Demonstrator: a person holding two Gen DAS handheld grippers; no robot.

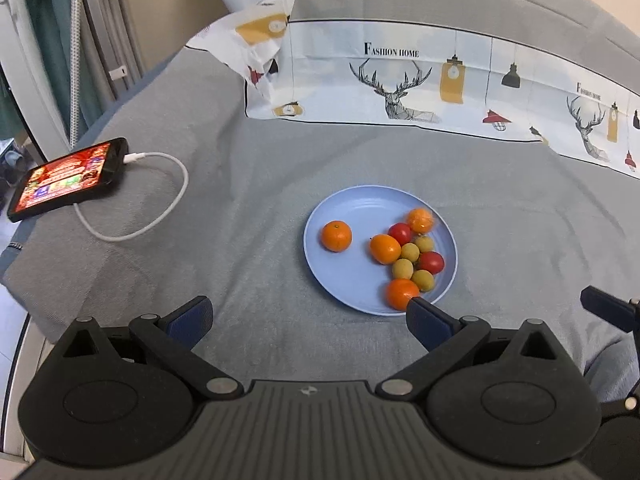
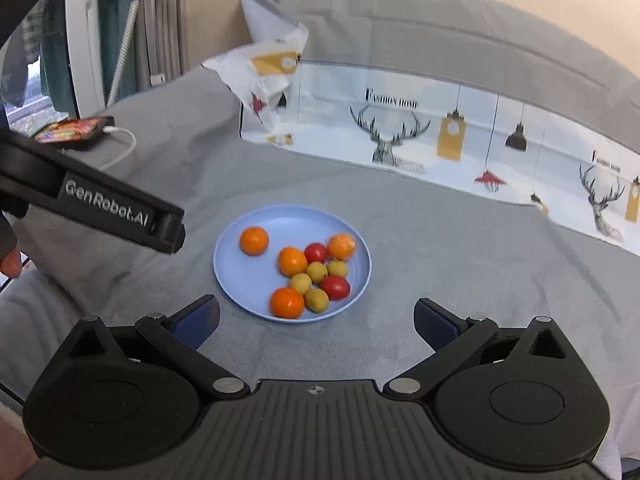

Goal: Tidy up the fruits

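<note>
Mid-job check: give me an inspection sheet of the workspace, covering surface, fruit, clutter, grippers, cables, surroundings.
Surface: grey blanket, wrinkled.
Job's things: blue plate holds four orange fruits, two red, four yellow-green; one orange fruit sits apart from the cluster.
Clutter: phone, screen lit, at the blanket's left edge.
Grippers: left gripper and right gripper open, empty, short of the plate.
Cables: white charging cable looped beside the phone.
Surroundings: deer-print cloth behind the plate; beige wall.

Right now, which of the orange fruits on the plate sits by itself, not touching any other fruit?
The orange fruit at the left side of the blue plate. It has bare plate all round it, while the other three orange ones sit in the cluster with the red and yellow-green fruits.
</note>
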